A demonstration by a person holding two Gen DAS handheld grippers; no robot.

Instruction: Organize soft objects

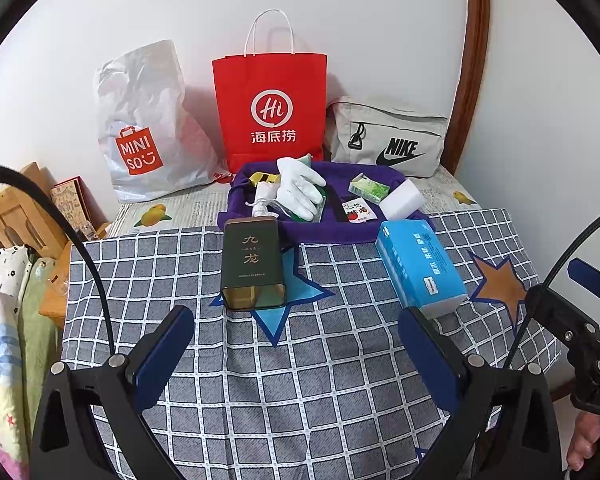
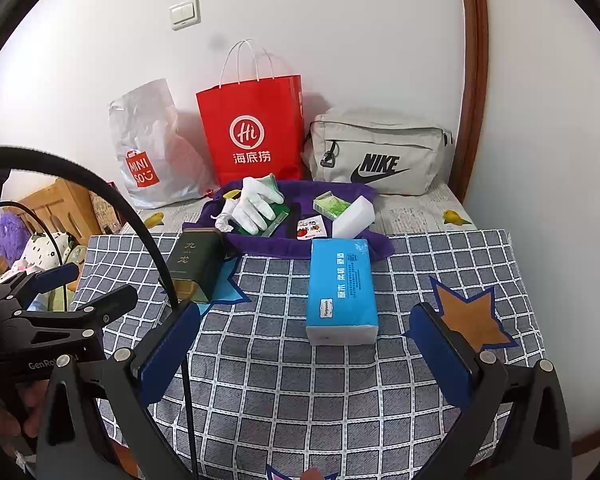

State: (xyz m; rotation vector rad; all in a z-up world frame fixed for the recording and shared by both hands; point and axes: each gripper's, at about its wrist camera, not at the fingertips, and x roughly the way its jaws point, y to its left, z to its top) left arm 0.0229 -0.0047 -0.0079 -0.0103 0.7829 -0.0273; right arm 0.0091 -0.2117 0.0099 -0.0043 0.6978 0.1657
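On the checked cloth (image 1: 300, 380), both tongs (image 1: 296, 354) (image 2: 308, 354) gape empty before tea tin (image 1: 254, 264) and tissue pack (image 2: 342, 290).

Two wrist cameras look forward over the checked cloth (image 1: 300, 360) toward the wall, left beside right, sharing the purple tray (image 2: 300, 246) and bags

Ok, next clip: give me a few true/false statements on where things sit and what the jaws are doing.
1. The white glove lies on the purple cloth. True.
2. The blue tissue pack stands inside the red paper bag. False: it lies on the checked cloth.
3. The left gripper grips the dark tea tin. False: its jaws are open and empty.
4. The right gripper is open. True.
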